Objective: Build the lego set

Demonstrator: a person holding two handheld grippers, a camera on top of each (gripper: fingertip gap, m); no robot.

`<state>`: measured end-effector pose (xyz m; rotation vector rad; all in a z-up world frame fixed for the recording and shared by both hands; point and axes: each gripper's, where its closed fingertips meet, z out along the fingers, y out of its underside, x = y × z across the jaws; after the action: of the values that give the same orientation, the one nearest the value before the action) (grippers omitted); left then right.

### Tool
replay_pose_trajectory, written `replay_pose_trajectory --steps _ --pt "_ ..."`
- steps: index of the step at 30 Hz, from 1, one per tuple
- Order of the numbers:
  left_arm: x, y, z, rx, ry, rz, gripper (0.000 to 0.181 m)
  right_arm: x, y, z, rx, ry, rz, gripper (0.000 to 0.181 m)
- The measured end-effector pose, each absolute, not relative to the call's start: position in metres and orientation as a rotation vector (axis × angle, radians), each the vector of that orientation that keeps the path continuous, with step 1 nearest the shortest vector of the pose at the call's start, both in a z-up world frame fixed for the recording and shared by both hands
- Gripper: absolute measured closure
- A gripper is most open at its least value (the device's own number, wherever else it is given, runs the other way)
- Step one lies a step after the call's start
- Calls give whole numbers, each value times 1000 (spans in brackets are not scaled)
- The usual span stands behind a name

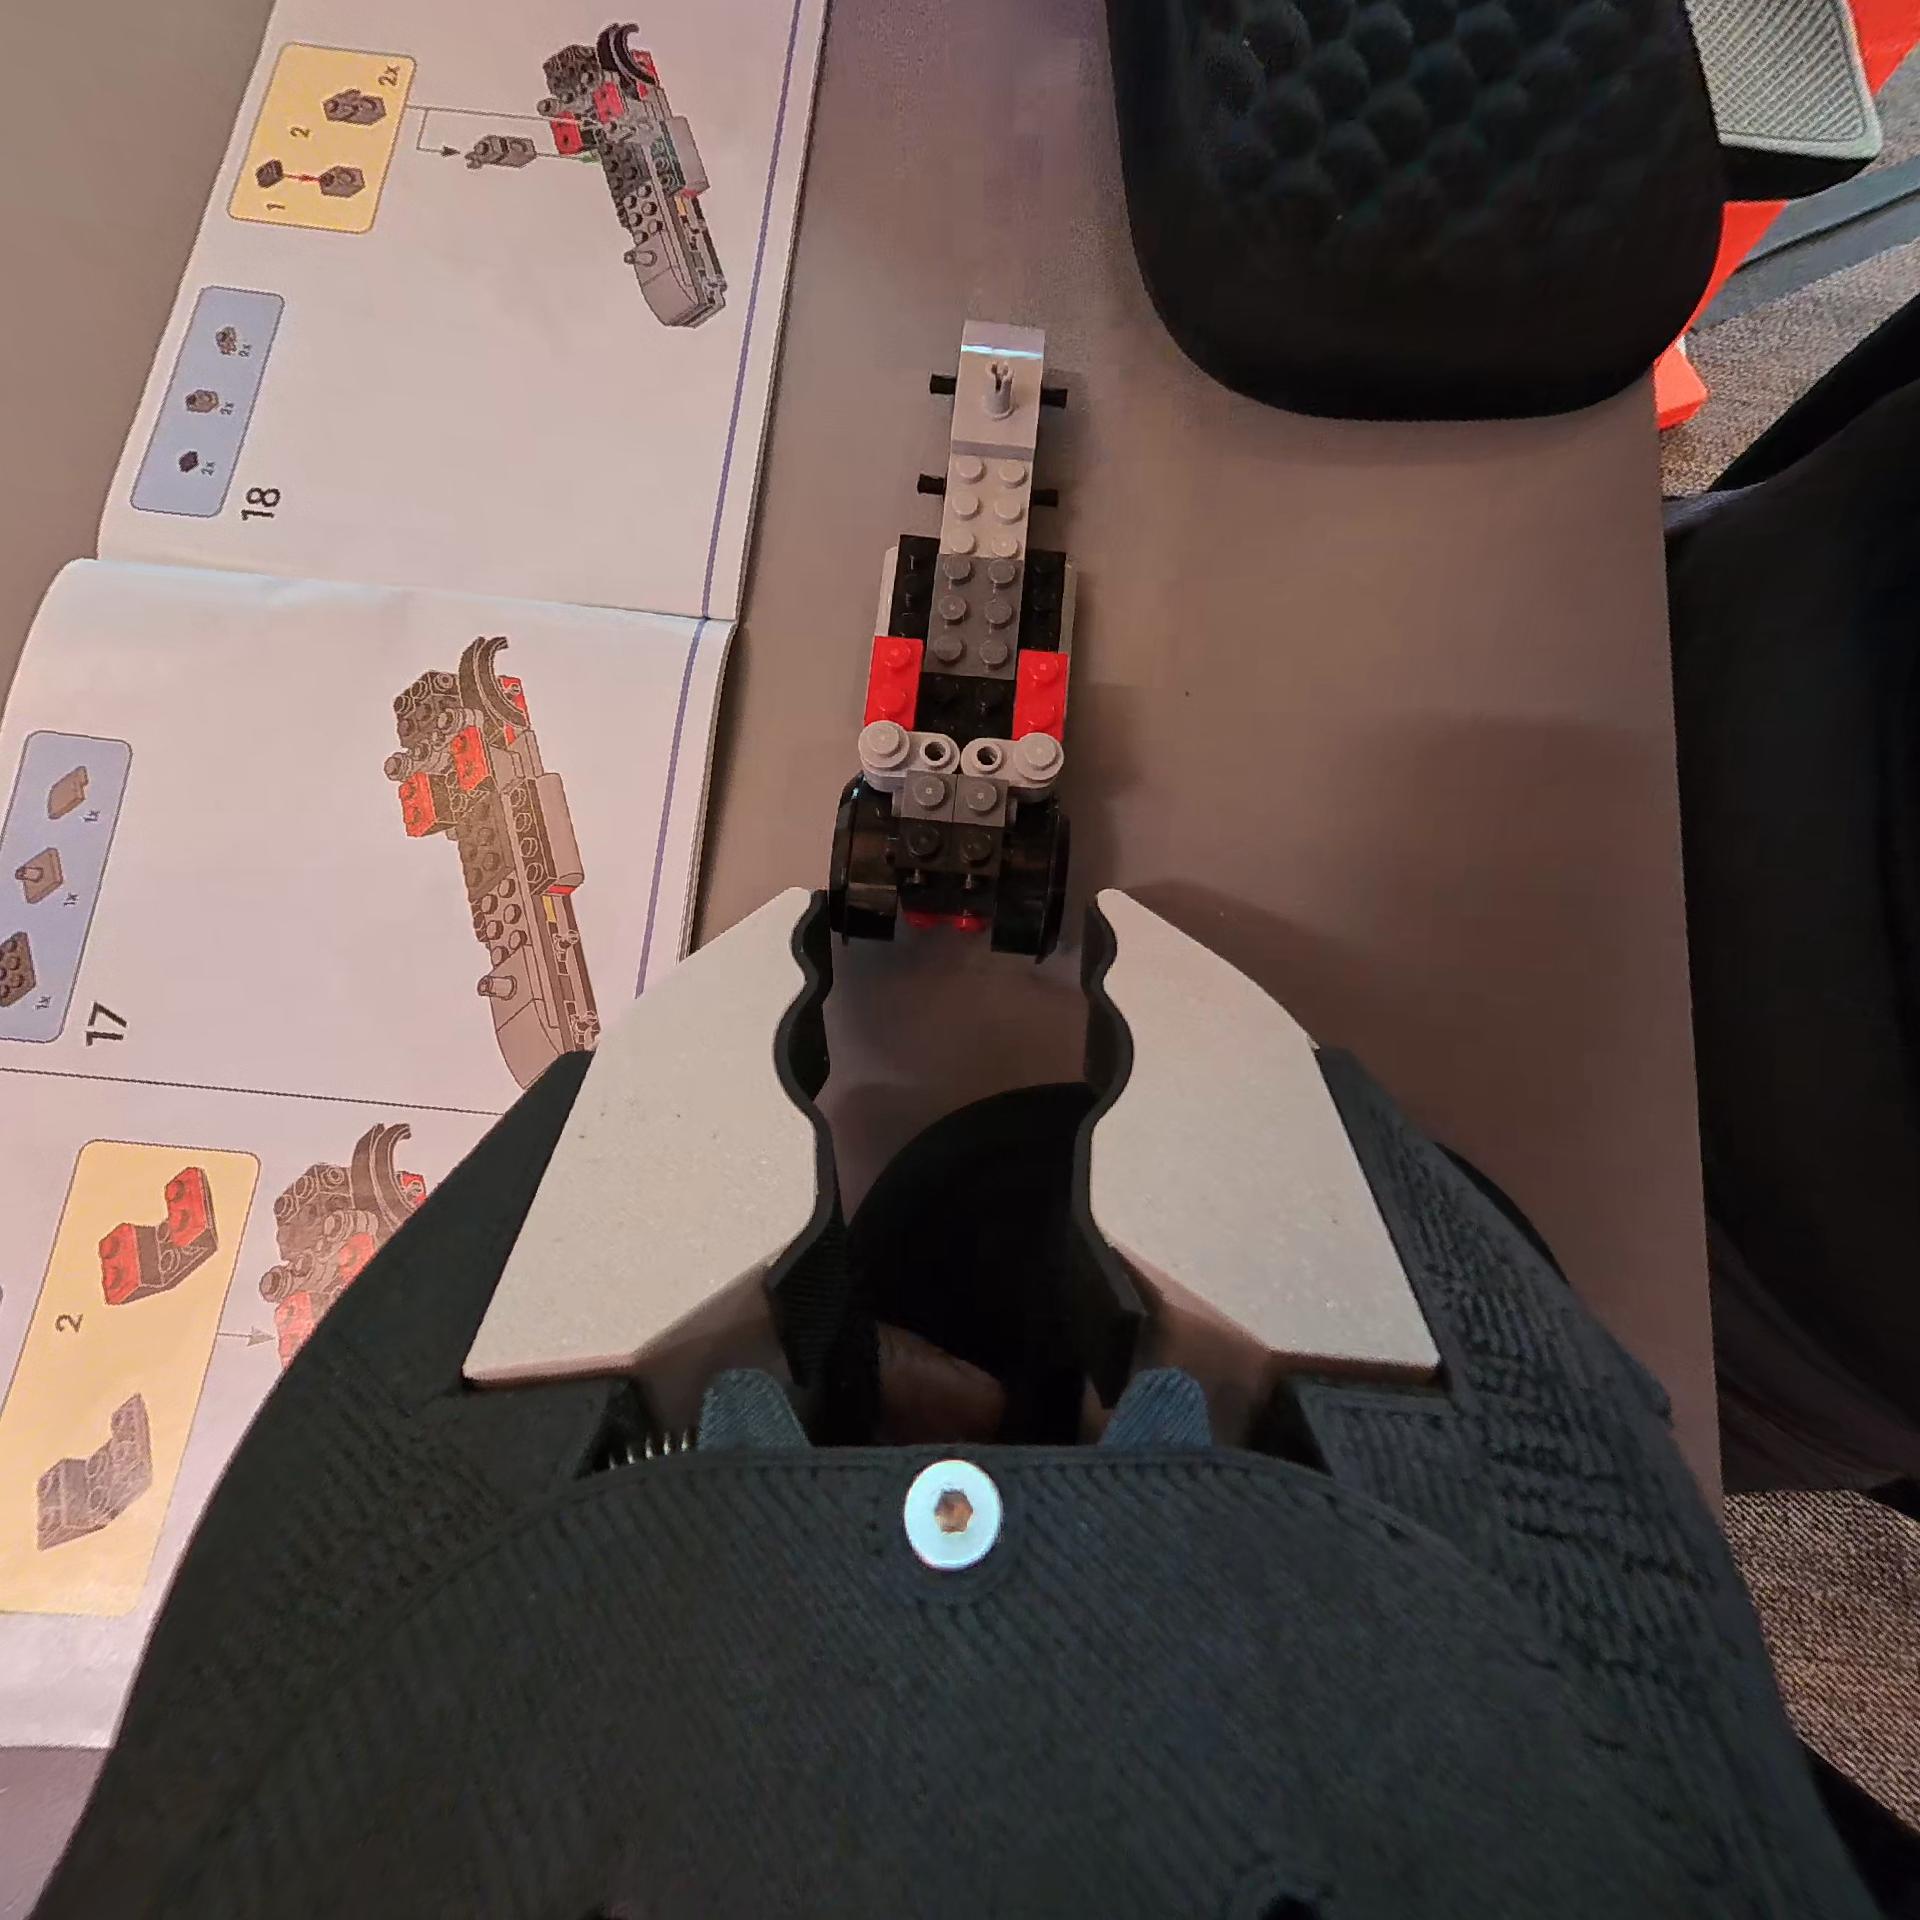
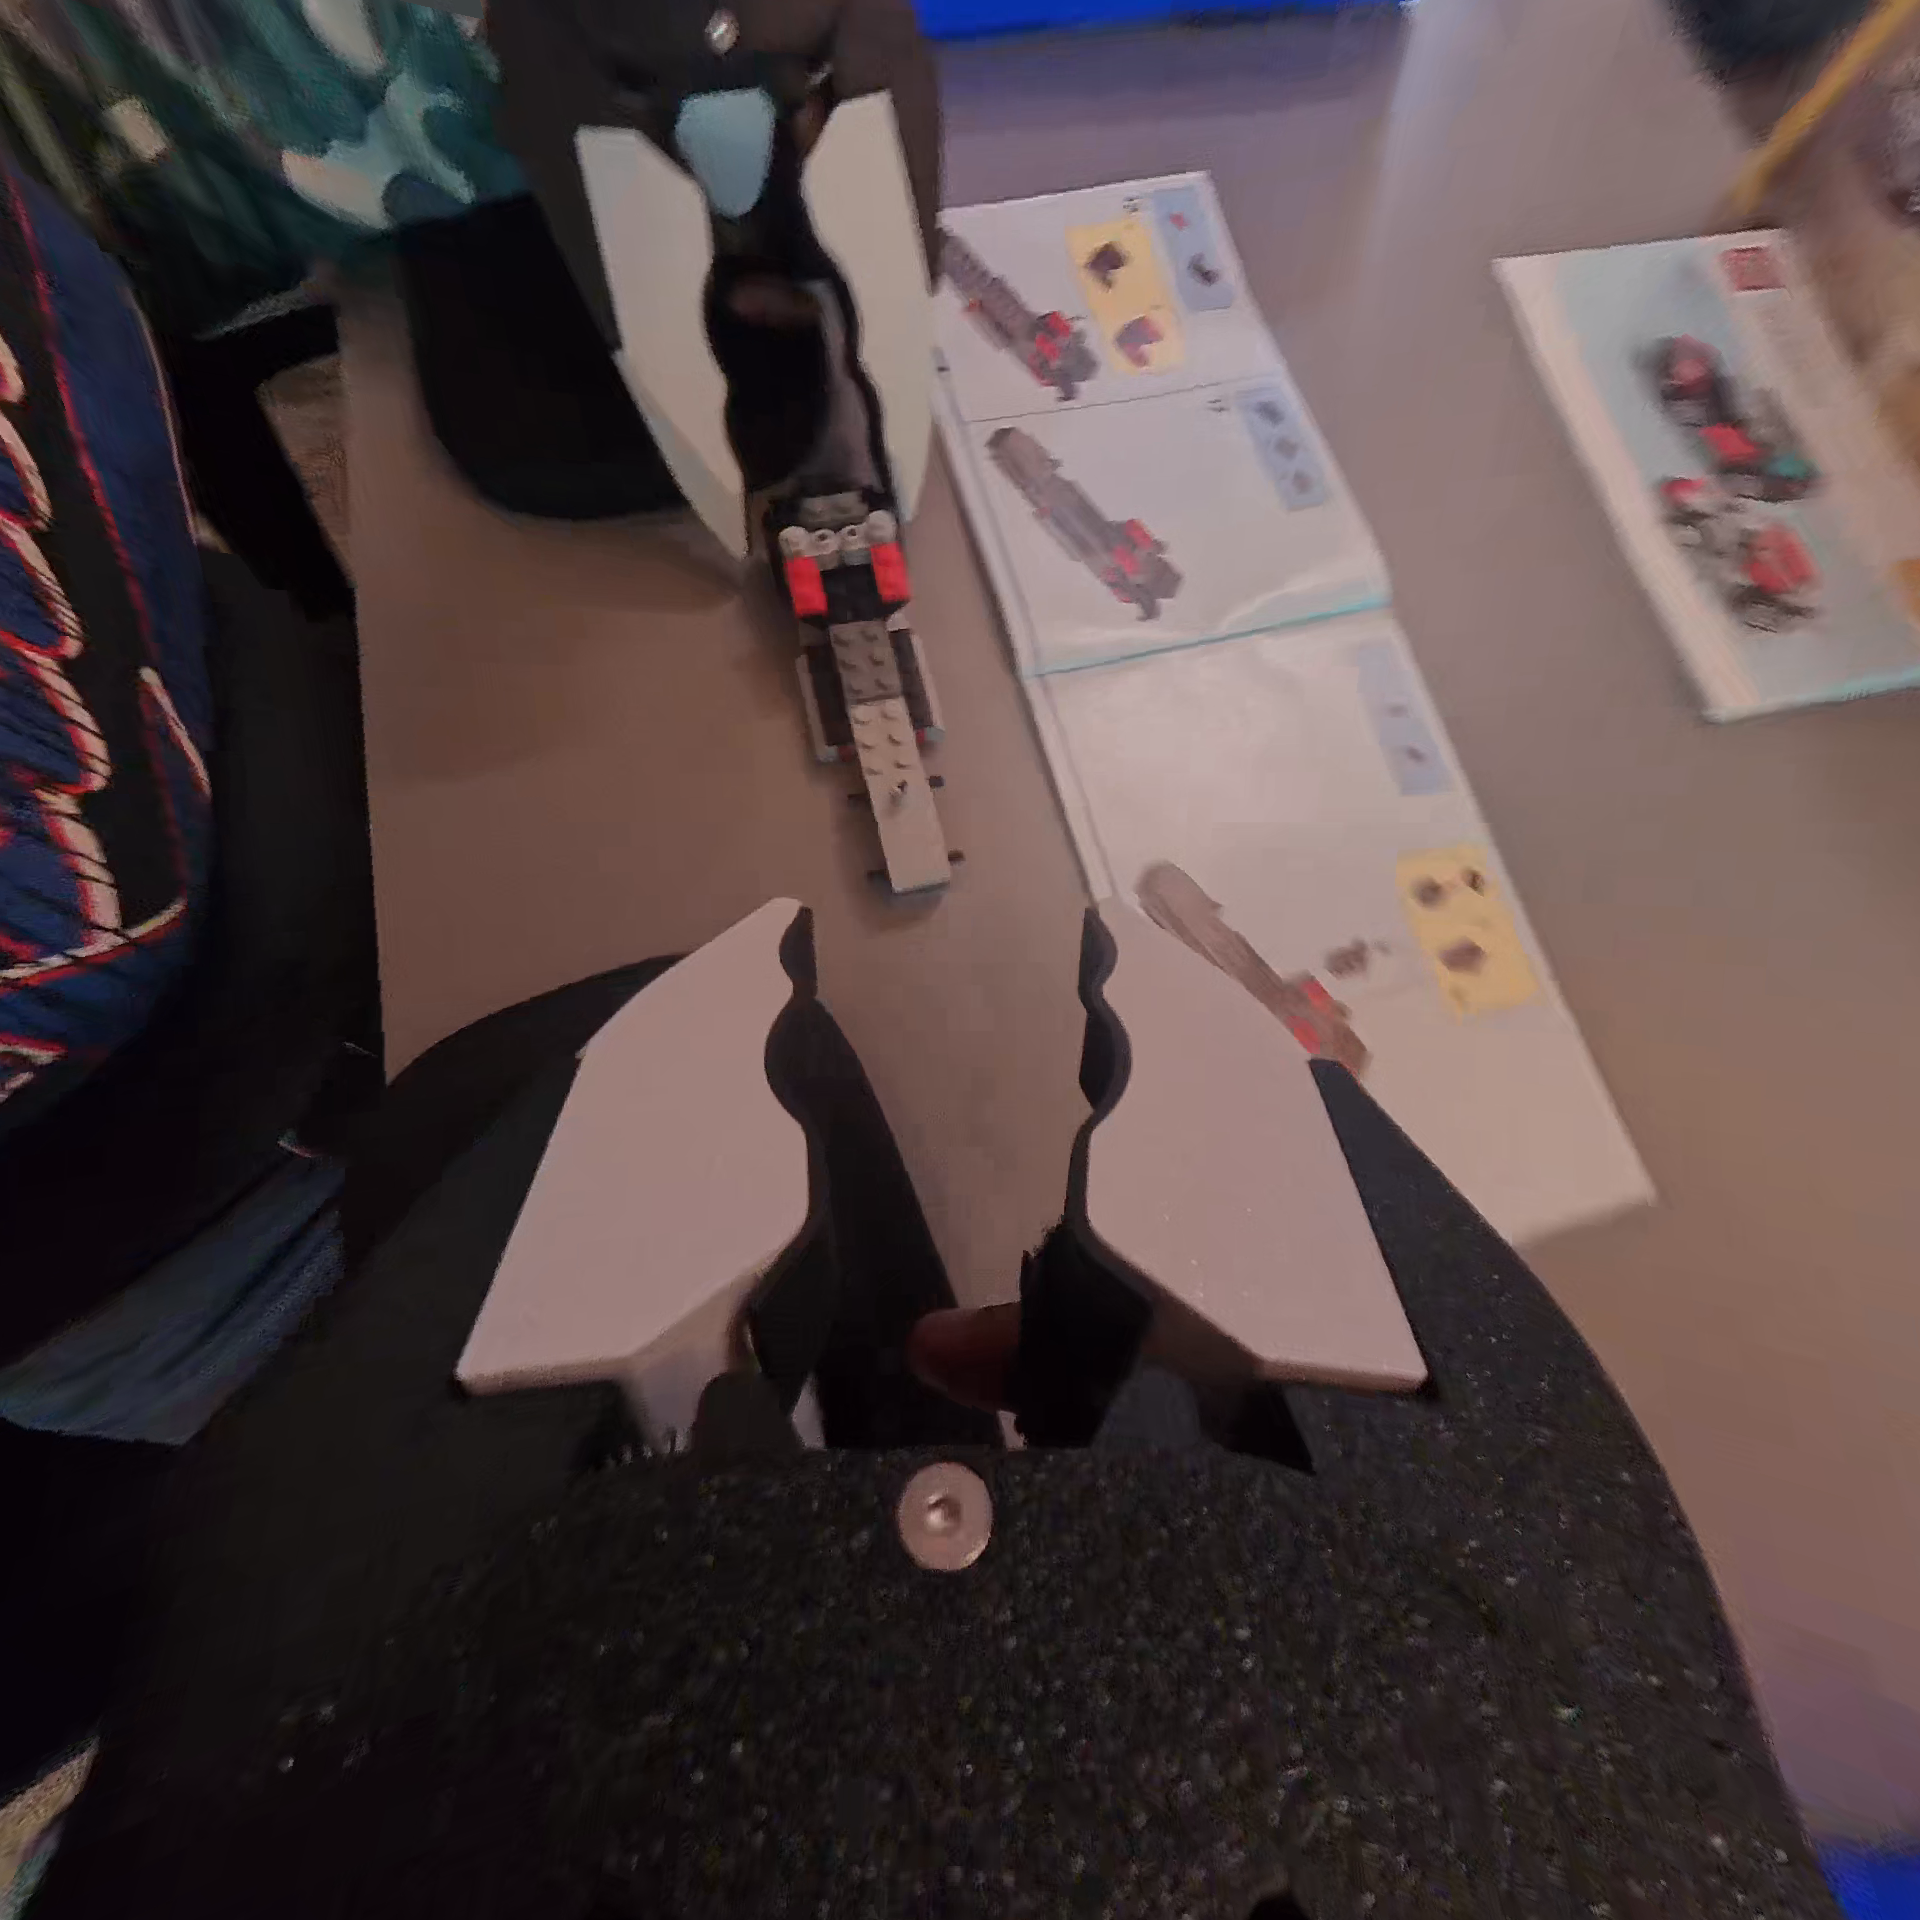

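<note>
Fingers of my left gripper [image 1: 954, 914] spread wide, empty, tips flanking the near, wheeled end of the lego model [image 1: 966, 665] without clearly touching it. Right gripper [image 2: 940, 925] likewise wide and empty, just short of the model's opposite, narrow grey end; that view is motion-blurred.

Model lies flat on the grey counter [image 1: 1299, 727], between my two grippers, just right of the open instruction booklet [image 1: 436, 416] in the left view. A second booklet [image 2: 1704, 468] lies well apart on the counter's far side in the right view.

Risks, as I judge them: closing the left fingers on the black rear wheels rather than the body could roll or twist the model; squeezing the stacked grey and red plates could pop them loose. Thin black pins jutting sideways near the nose could snag a right fingertip.

Long axis runs straight along my left gripper's line of sight: wheeled tail toward the left gripper, tapered grey nose with its upright peg pointing away, toward the right gripper.
</note>
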<state>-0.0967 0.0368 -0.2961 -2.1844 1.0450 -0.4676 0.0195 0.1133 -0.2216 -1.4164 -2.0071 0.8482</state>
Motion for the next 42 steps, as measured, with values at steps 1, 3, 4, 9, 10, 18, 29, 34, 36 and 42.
replay_pose_trajectory --steps 1,3,4,9,10,18,29,34,36,42 --pt "-97 37 -296 -2182 1044 -465 135 29 120 -210 -1447 -1961 824 131" --pt "-97 37 -296 -2175 1044 -456 136 52 135 -187 -1514 -1862 778 132" --pt "-97 37 -296 -2172 1043 -450 137 65 144 -176 -1538 -1814 752 138" --pt "-98 38 -296 -2167 1042 -424 139 129 179 -146 -1601 -1635 679 178" --pt "-98 38 -296 -2167 1042 -424 139 142 188 -147 -1638 -1603 645 178" --pt "-98 38 -296 -2173 1039 -435 139 246 256 -198 -2071 -1393 360 167" --pt "-98 38 -297 -2198 1027 -471 139 284 266 -276 -2482 -1479 191 150" --pt "-98 38 -297 -2198 1026 -469 139 289 270 -291 -2594 -1482 113 143" --pt "-98 38 -298 -2198 1025 -464 139 287 269 -298 -2613 -1506 114 142" --pt "-98 38 -298 -2196 1027 -456 139 282 270 -301 -2623 -1484 152 143"
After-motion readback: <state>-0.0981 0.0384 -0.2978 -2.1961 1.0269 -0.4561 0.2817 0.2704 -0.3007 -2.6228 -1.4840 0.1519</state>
